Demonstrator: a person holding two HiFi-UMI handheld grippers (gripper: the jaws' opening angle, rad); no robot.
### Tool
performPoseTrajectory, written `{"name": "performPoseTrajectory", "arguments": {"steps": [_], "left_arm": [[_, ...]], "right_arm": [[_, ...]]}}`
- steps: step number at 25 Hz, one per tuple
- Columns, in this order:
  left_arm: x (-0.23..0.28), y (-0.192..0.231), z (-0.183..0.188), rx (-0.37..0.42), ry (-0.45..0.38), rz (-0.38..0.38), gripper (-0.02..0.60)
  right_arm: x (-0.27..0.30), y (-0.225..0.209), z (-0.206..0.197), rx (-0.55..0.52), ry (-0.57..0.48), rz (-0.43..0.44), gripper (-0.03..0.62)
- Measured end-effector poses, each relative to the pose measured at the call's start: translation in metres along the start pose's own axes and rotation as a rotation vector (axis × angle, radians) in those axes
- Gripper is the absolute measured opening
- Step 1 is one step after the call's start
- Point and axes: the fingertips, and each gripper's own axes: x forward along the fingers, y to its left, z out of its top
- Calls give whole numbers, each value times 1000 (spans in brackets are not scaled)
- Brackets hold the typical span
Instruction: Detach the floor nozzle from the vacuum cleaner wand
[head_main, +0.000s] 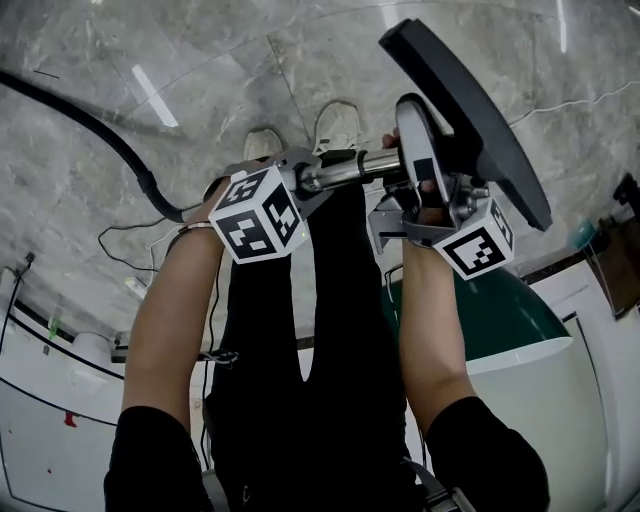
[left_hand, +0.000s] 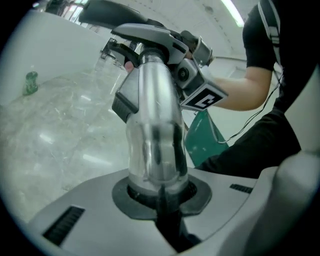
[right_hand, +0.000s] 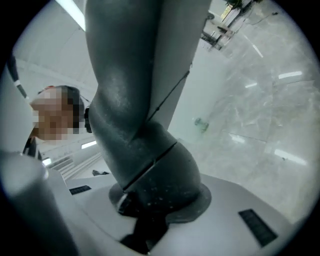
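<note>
In the head view my left gripper (head_main: 318, 180) is shut on the chrome wand (head_main: 352, 168), which runs level to the right. My right gripper (head_main: 424, 196) is shut on the grey neck (head_main: 418, 150) of the floor nozzle (head_main: 470, 105), whose dark flat plate tilts up and away at the upper right. The left gripper view shows the shiny wand (left_hand: 155, 135) clamped in my left gripper (left_hand: 159, 192), with the nozzle (left_hand: 142, 31) and the right gripper's marker cube (left_hand: 202, 99) beyond it. The right gripper view has the dark grey neck (right_hand: 150, 160) gripped low in my right gripper (right_hand: 150, 202).
A black hose (head_main: 90, 125) curves over the grey marble floor to the left. A dark green bin (head_main: 500, 310) stands below my right forearm, beside white cabinets (head_main: 560, 400). The person's shoes (head_main: 336, 124) are under the wand. A green bottle (left_hand: 31, 82) stands on the floor.
</note>
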Motion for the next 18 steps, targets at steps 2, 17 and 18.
{"name": "performPoseTrajectory", "arguments": {"steps": [2,17,18], "left_arm": [[-8,-18,5,-52,-19,-159,60],[31,8,-14,-139,64,48,46],[31,2,-13,-136,56,-13,46]], "right_arm": [[2,20,0,-4,30,163,92],[-6,-68,-5,51,118,-437,91],[-6,-59,-3,32,104,-336,91]]}}
